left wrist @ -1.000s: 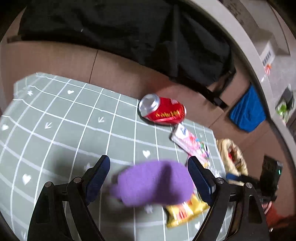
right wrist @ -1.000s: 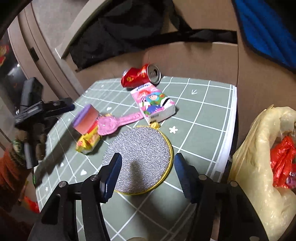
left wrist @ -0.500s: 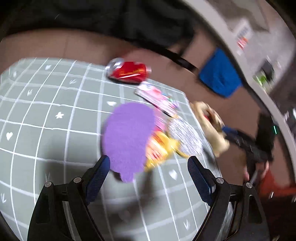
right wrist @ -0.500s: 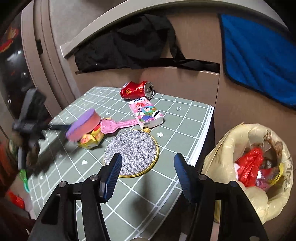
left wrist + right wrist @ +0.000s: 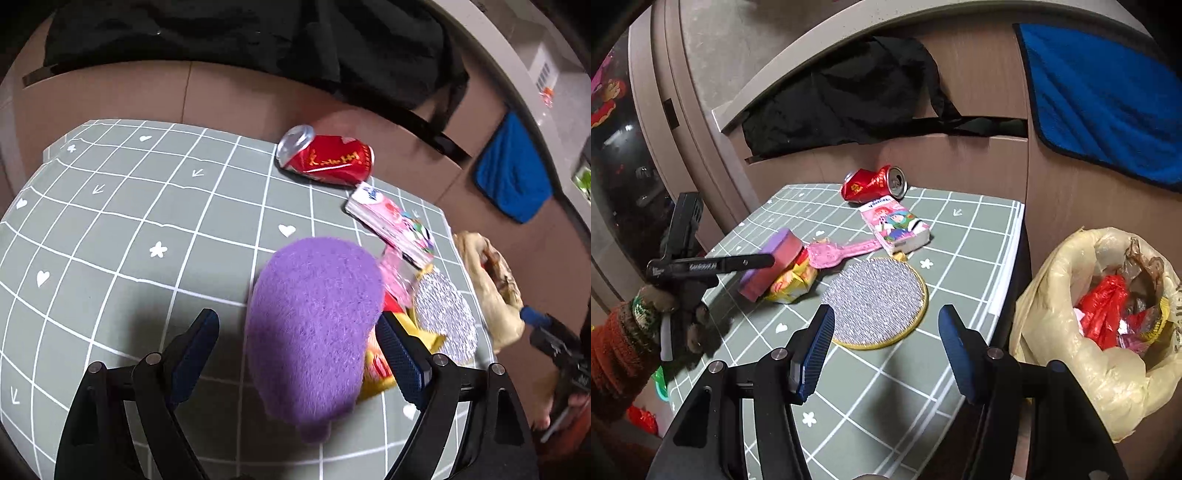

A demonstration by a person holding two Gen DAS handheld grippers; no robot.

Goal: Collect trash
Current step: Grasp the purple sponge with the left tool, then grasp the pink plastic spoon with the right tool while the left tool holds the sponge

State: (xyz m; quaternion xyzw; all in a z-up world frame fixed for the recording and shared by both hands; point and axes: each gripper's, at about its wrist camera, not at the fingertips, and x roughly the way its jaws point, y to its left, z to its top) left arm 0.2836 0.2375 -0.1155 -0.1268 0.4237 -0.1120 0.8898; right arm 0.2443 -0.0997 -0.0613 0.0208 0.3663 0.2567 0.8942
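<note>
Left wrist view: the left tool (image 5: pixel 297 354) is spread wide around the purple sponge (image 5: pixel 314 325), not yet squeezing it. The sponge is propped on a yellow wrapper (image 5: pixel 424 338) on the desk (image 5: pixel 110 240). Being soft, light and springy, it is best pinched across its flat faces.

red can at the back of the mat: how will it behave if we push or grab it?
The crushed red can lies on its side on the green mat, so it may roll, though its dents probably make that uneven. It looks open-topped and squashed, so likely empty and light. Thin dented walls would probably buckle further under a firm pinch.
</note>
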